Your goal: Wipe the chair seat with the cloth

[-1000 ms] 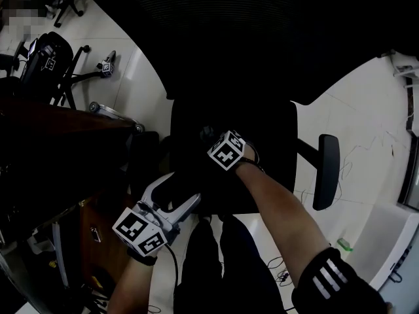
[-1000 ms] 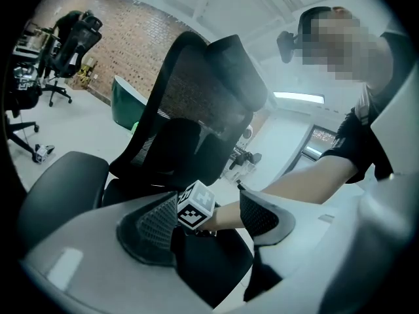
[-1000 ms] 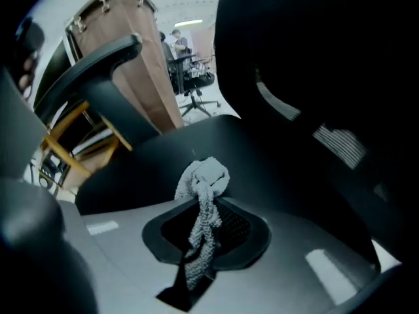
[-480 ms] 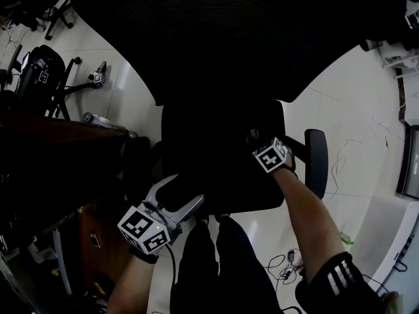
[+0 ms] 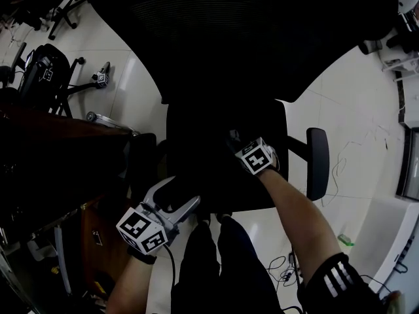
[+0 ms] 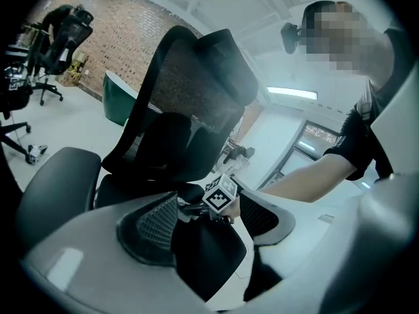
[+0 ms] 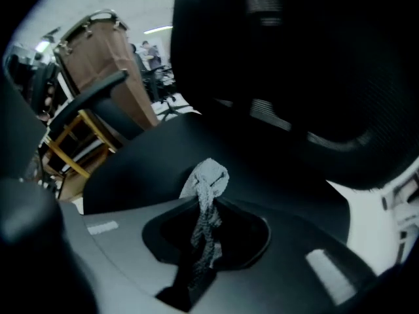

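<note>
A black mesh-backed office chair fills the head view, its dark seat [image 5: 209, 165] at the centre. My right gripper [image 5: 234, 140] rests over the right half of the seat, marker cube toward me. In the right gripper view it [image 7: 208, 205] is shut on a grey knitted cloth [image 7: 208, 178], whose bunched end touches the seat [image 7: 150, 159]. My left gripper [image 5: 175, 193] stays at the seat's front left corner, jaws spread open. From the left gripper view the gripper [image 6: 209, 222] looks across the seat [image 6: 124, 188] at the right gripper's cube [image 6: 220, 195].
The right armrest [image 5: 317, 163] juts out beside the seat, and the left one [image 6: 52, 182] is close to my left gripper. A dark wooden desk [image 5: 59, 149] stands left of the chair. Other chairs [image 5: 42, 64] are at the far left. Cables [image 5: 285, 272] lie on the white floor.
The right gripper swept with the cloth from the seat's middle toward its right edge, then came back a little to the left. The left gripper has stayed put.
</note>
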`<action>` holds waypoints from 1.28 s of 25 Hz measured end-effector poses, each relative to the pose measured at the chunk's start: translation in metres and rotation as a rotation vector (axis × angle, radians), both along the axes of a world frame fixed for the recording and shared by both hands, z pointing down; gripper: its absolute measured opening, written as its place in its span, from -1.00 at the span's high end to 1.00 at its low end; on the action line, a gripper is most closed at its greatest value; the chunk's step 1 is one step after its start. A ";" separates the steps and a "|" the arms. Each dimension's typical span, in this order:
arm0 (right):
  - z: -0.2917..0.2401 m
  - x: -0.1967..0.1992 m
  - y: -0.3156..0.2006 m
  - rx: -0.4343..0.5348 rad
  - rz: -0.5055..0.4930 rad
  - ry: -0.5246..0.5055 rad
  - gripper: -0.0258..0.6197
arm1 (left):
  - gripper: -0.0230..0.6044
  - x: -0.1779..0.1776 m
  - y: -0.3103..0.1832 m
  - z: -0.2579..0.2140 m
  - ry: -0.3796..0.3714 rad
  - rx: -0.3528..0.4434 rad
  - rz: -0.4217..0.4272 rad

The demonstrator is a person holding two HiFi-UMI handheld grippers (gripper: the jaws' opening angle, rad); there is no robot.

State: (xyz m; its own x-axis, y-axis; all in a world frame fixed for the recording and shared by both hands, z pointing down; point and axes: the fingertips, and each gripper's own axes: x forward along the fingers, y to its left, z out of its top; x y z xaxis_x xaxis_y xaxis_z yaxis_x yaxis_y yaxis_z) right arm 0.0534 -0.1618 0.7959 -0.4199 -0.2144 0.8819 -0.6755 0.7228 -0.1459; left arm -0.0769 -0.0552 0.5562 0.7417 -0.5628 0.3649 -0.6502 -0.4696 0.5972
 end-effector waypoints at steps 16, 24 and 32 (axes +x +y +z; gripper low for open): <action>0.014 -0.197 0.064 -0.024 -0.283 -0.132 0.77 | -0.11 -0.027 0.021 0.006 -0.007 -0.002 -0.048; 0.040 -0.065 0.088 -0.056 -0.292 0.063 0.77 | -0.11 -0.004 0.017 0.000 -0.002 -0.002 -0.005; 0.029 0.103 0.085 -0.079 -0.109 0.230 0.77 | -0.11 0.016 0.013 -0.008 0.005 -0.003 0.023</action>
